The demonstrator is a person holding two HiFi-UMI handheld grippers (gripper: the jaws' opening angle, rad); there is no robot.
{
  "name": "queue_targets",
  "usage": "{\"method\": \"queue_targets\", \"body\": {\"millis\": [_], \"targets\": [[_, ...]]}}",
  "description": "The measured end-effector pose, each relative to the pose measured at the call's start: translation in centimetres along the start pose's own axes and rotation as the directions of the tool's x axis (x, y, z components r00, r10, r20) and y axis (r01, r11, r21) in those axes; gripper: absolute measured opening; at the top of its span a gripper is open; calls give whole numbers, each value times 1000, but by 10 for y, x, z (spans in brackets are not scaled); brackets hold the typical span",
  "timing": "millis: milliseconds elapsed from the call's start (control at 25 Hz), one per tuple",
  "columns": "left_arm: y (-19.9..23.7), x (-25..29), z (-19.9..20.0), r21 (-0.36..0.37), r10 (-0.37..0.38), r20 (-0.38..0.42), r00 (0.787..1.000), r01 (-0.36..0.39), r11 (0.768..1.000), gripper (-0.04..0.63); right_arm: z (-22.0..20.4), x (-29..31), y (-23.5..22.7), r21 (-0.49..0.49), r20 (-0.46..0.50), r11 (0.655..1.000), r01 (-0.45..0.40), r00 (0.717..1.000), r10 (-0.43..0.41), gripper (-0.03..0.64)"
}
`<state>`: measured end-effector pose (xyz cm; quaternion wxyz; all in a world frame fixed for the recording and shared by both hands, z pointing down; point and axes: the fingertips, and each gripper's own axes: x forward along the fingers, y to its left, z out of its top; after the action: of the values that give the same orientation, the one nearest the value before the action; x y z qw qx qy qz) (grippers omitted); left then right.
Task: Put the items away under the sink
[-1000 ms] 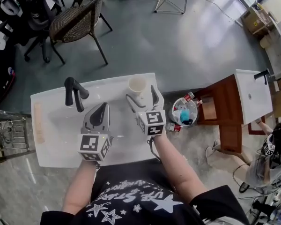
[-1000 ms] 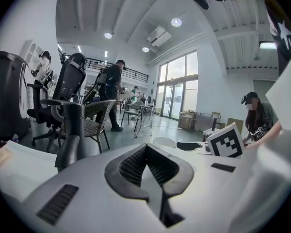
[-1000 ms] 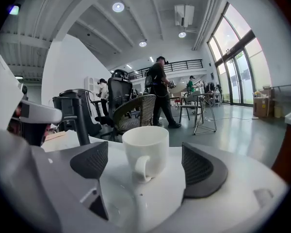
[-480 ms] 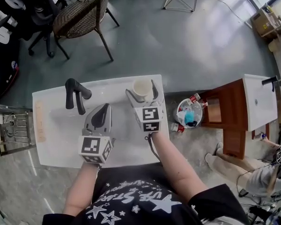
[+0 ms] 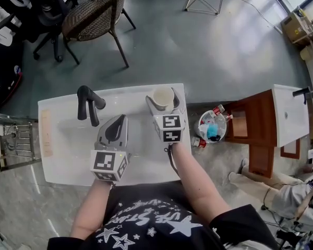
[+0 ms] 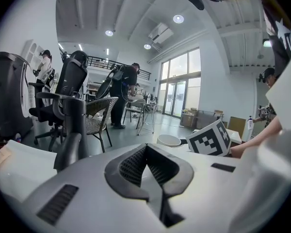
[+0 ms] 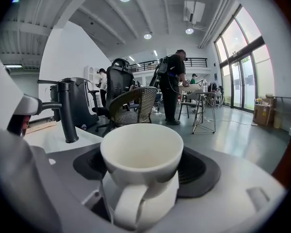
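A white mug (image 5: 162, 96) stands upright at the back right corner of the white sink top (image 5: 68, 155). My right gripper (image 5: 163, 98) has it between its jaws, which have just been closing. In the right gripper view the mug (image 7: 141, 152) fills the gap, handle toward the camera, with the dark pads (image 7: 200, 174) against its sides and no gap showing. My left gripper (image 5: 117, 124) hovers over the basin, right of the black faucet (image 5: 88, 104). It is shut, pads (image 6: 136, 166) meeting, with nothing between them.
On the floor to the right are a bucket of bottles (image 5: 208, 125) and a wooden cabinet (image 5: 253, 129) with a second sink. A wicker chair (image 5: 94, 14) and an office chair (image 5: 21, 9) stand behind the sink. A metal rack (image 5: 10, 145) is at the left.
My right gripper slid forward until its jaws came round the mug, and they have drawn in on it. The left gripper stayed where it was.
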<state>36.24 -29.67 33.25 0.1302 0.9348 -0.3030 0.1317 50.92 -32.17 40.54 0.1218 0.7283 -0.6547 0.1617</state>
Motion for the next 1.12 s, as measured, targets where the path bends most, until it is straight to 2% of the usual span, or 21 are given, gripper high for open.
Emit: {"method": "queue_targets", "body": {"millis": [200, 400, 520, 760, 1120], "targets": [[0, -5, -1, 3, -23, 12, 1000, 23, 1000, 9, 1, -6, -1, -9, 2, 1000, -1, 1000, 1, 394], [-2, -16, 0, 6, -65, 25, 998, 65, 998, 9, 20, -28, 7, -4, 52, 1000, 6, 999, -6, 394], [-5, -28, 0, 6, -97, 33, 995, 96, 995, 9, 32, -48, 19, 31, 87, 1000, -3, 996, 1, 394], [-8, -55, -8, 19, -176, 43, 984, 175, 984, 9, 47, -95, 45, 96, 154, 995, 14, 988, -29, 394], [-8, -86, -19, 25, -270, 48, 962, 269, 963, 9, 37, -158, 79, 140, 175, 988, 58, 981, -83, 394]]}}
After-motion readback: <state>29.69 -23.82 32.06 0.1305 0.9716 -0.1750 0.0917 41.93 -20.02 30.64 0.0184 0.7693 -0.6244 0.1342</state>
